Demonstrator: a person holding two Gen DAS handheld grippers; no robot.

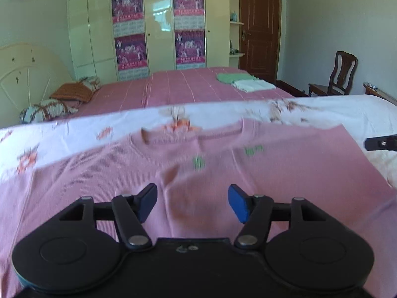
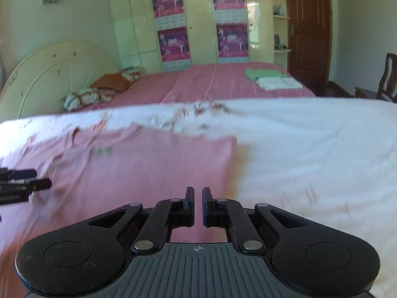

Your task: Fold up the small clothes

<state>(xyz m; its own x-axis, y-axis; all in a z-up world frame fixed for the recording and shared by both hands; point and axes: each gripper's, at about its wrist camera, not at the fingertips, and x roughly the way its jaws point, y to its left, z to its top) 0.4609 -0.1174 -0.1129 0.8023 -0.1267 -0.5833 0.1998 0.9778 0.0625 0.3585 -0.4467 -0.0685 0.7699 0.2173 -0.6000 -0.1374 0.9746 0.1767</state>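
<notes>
Closest to the camera is the left gripper (image 1: 193,203), with its two blue pads far apart and nothing between them. Under it lies the pink shirt (image 1: 223,164), spread out flat on a white flowered sheet (image 1: 62,134). The shirt's neck hole points away toward the far side, and small green marks sit on its chest. The right gripper (image 2: 197,204) hovers over the shirt's right side, close to the edge where pink meets white. Its two fingers are almost touching, and it looks like they hold nothing, though the spot right under the tips is hard to see. Far behind, on a pink bed (image 1: 188,87), a green cloth (image 1: 233,77) and a white cloth (image 1: 253,85) lie already folded. The shirt looks laid out and smoothed but not yet folded, so the first fold seems to come next. For that, each gripper would need to go down to an edge or sleeve, pinch only the top layer, and bring it over without bunching it.
</notes>
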